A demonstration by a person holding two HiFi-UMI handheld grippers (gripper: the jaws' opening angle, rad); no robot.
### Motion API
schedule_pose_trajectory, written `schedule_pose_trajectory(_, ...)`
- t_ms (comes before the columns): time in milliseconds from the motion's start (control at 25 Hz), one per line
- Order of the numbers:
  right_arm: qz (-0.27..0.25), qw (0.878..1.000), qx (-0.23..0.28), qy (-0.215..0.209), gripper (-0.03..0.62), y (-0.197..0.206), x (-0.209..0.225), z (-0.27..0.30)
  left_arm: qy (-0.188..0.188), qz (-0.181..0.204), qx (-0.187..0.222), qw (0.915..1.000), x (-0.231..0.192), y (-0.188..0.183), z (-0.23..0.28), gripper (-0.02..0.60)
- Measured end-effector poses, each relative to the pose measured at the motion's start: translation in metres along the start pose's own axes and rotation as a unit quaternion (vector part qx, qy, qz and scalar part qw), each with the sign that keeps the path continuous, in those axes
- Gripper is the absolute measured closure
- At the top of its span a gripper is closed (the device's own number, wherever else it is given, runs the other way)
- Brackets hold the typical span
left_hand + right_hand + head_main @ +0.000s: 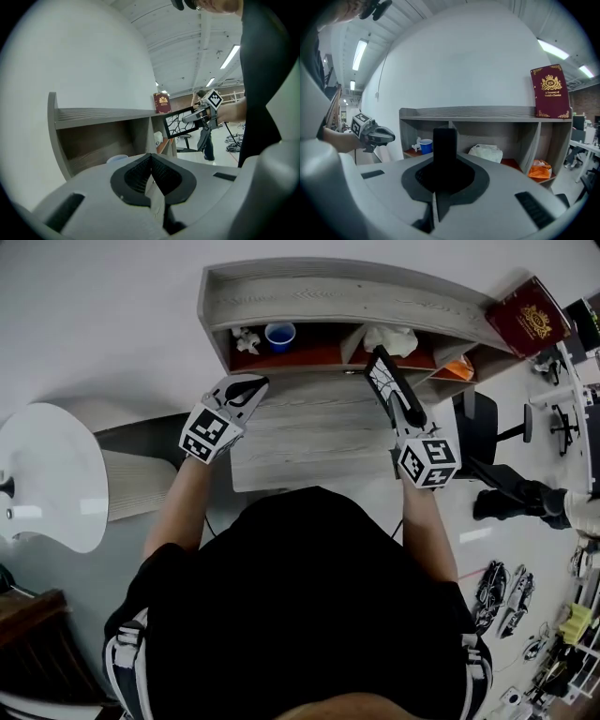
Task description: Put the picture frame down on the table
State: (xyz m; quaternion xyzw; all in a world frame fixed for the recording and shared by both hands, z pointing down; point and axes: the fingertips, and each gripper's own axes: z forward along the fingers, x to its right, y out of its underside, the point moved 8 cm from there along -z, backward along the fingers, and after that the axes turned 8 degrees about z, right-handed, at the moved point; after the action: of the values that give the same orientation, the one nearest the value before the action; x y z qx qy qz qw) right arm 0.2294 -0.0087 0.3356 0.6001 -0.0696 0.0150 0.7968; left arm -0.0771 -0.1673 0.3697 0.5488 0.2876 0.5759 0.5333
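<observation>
My right gripper (395, 397) is shut on the black picture frame (383, 379), which has a white line pattern. It holds the frame on edge above the right part of the grey wooden table (309, 442), just in front of the shelf. In the right gripper view the frame (444, 149) rises edge-on from the shut jaws of the right gripper (443, 177). The left gripper view shows the frame (180, 123) hanging in the air off to the right. My left gripper (251, 386) hovers over the table's left part, shut and empty, its pads (140, 174) pressed together.
A grey shelf unit (337, 296) stands at the table's back, holding a blue cup (279, 335), a white figurine (247, 339), crumpled white material (392, 337) and an orange item (454, 369). A red book (527, 317) stands on top. A white round table (47, 474) is at left, an office chair (483, 423) at right.
</observation>
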Motion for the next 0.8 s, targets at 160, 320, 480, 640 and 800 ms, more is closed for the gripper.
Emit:
schedule_pose_trajectory(160,0.000,1.000,0.000,0.007,0.577,0.000,-0.006,0.001,0.012,0.000,0.006,0.9999,-0.004,0.003,0.002,0.565)
schedule_pose_trajectory(320,-0.003,1.000,-0.003,0.011,0.577,0.003,-0.015,-0.002,0.023,0.000,-0.001,0.9997,-0.005,0.011,-0.001,0.565)
schedule_pose_trajectory(480,-0.003,1.000,-0.011,0.018,0.577,0.008,-0.018,-0.009,0.030,-0.006,0.009,0.9995,-0.001,0.009,0.000,0.565)
schedule_pose_trajectory(640,0.000,1.000,-0.010,0.023,0.577,0.012,-0.017,-0.016,0.044,0.004,0.008,0.9990,0.008,0.008,0.005,0.565)
schedule_pose_trajectory(800,0.000,1.000,-0.009,0.021,0.577,0.015,-0.015,-0.022,0.039,0.009,0.007,0.9992,0.012,0.004,0.006,0.565)
